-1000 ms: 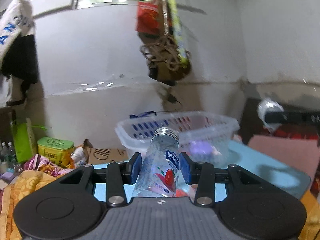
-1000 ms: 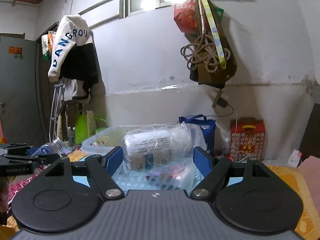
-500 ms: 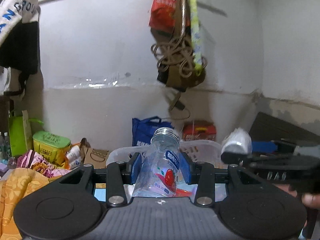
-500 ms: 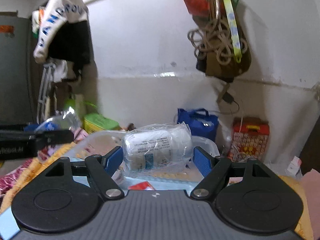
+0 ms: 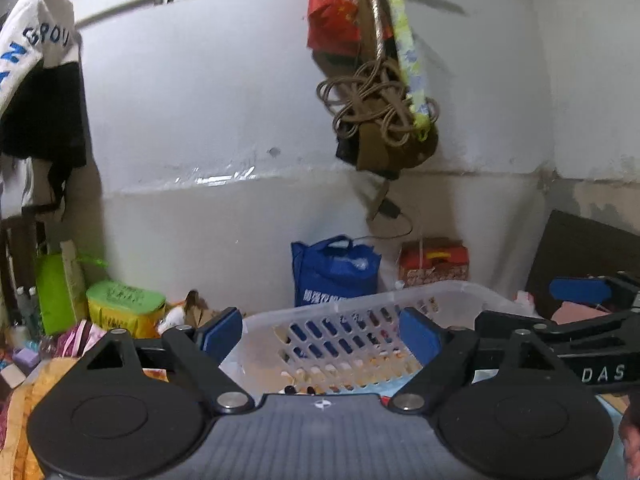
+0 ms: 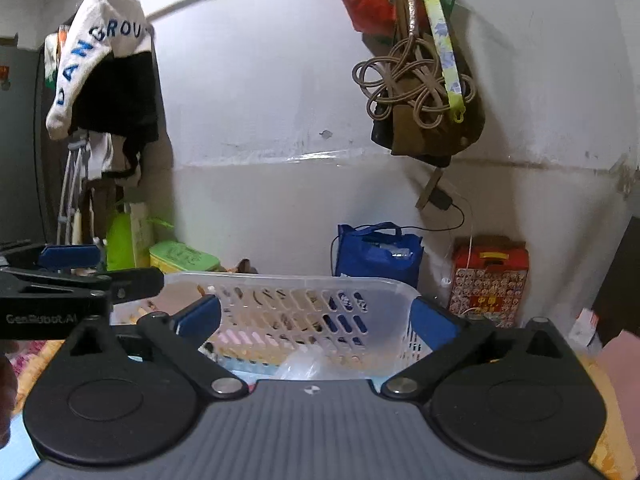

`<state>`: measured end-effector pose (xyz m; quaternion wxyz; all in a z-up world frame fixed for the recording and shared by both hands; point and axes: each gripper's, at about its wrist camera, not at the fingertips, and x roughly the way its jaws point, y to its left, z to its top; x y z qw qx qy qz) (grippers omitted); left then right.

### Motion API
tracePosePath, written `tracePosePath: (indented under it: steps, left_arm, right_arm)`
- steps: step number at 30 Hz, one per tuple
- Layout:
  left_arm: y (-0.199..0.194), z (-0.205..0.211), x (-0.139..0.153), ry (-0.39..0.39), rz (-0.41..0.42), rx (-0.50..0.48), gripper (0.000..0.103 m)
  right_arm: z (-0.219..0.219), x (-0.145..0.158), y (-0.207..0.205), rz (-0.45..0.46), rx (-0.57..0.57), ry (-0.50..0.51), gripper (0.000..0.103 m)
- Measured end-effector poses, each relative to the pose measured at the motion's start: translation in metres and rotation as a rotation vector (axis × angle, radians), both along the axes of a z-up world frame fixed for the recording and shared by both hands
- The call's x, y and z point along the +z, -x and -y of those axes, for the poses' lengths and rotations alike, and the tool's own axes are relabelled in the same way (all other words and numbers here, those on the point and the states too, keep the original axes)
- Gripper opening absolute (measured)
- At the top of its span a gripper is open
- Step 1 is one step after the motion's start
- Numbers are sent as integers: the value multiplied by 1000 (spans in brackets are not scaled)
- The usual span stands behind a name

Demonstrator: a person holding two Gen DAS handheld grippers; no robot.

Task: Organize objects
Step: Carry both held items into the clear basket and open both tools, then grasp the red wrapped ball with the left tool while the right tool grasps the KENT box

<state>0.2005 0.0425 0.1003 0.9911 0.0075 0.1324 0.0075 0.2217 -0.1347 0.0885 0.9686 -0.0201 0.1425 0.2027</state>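
1. Left wrist view: the left gripper [image 5: 320, 332] has its blue-padded fingers [image 5: 222, 334] spread wide apart with nothing between them, held level before the translucent white perforated plastic basket [image 5: 360, 312].
2. Left wrist view: the right gripper [image 5: 576, 308] enters from the right edge, seen side-on just beside the basket's right end; from this angle its finger spacing cannot be read.
3. Right wrist view: the right gripper [image 6: 316, 322] likewise shows its blue-padded fingers [image 6: 434, 322] apart and empty, framing the basket [image 6: 304, 292], which sits on a light-blue counter [image 6: 16, 440].
4. Right wrist view: a crumpled clear plastic wrap [image 6: 304, 364] lies low in the basket, just beyond the gripper body; other contents behind the slotted wall are too indistinct to name.
5. Right wrist view: the left gripper [image 6: 72, 268] appears at the left edge, beside the basket's left end.
6. Background, both views: a blue tote bag [image 5: 334, 270] and a red printed carton [image 6: 486, 278] stand against the white wall, behind the basket; a green-lidded yellow box [image 5: 124, 306] sits to the left.
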Motion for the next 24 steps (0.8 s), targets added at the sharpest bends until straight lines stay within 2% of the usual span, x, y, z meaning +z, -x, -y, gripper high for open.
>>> tracePosePath:
  steps: [5, 8, 11, 13, 16, 18, 20, 22, 24]
  left_arm:
    - [38, 0, 5, 20, 73, -35, 89]
    - [67, 5, -15, -7, 72, -83, 91]
    - [76, 14, -47, -74, -37, -160, 91]
    - [69, 17, -66, -90, -123, -193, 91]
    - [59, 17, -84, -111, -213, -169, 89]
    - [51, 12, -92, -92, -268, -155, 82]
    - [44, 3, -100, -38, -330, -162, 70]
    - [41, -2, -105, 9, -355, -176, 70]
    - [42, -3, -106, 12, -349, -173, 69]
  right_arm:
    - [18, -2, 29, -5, 30, -81, 103]
    - [29, -15, 50, -17, 60, -114, 103]
    - [32, -31, 55, -51, 71, -102, 103]
    - [29, -38, 45, -93, 56, -75, 103]
    - [30, -45, 34, -157, 54, -103, 103]
    - [30, -48, 29, -187, 58, -117, 103]
    - [28, -52, 28, -205, 61, -110, 103]
    - [25, -57, 27, -227, 69, -101, 103]
    - [22, -63, 29, -252, 88, -89, 103]
